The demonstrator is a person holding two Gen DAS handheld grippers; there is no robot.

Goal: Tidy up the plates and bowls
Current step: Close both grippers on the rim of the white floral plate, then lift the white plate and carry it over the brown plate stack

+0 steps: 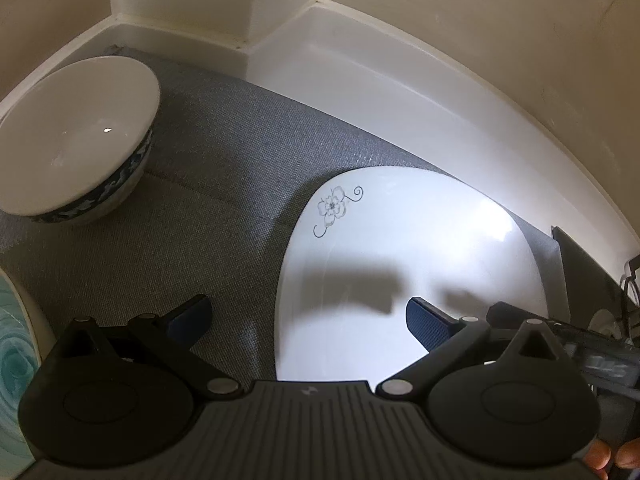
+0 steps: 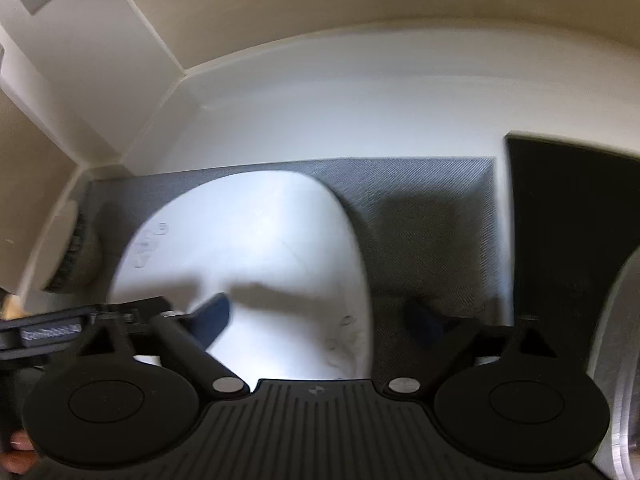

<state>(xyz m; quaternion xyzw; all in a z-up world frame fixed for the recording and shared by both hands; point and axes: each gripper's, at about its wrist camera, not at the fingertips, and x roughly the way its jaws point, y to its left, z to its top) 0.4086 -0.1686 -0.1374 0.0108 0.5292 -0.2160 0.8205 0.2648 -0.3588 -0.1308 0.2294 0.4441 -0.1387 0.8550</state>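
Both grippers are down low over the grey woven mat [image 1: 224, 184], side by side, and neither has anything in it. The left gripper [image 1: 308, 316] is spread wide: its left finger hangs over bare mat, its right finger [image 1: 424, 320] sits over the white plate [image 1: 400, 264], with the plate's near-left rim in the gap between them. Whether that finger touches the plate I can't tell, though both fingers throw dark shadows across the glaze. The right gripper [image 2: 324, 318] is just as wide apart, straddling the plate's [image 2: 256, 248] other side: its left finger [image 2: 212, 316] over the white surface, its right finger over the mat. The right wrist view is blurred. The plate lies flat on the mat near the white back ledge [image 1: 360, 64], with a small grey flower [image 1: 332, 206] printed by its far-left rim. Well apart from it, in the mat's back-left corner, stands a white bowl [image 1: 76, 136] with a dark blue patterned band outside. A teal swirled plate [image 1: 12, 368] shows at the left wrist view's left edge.
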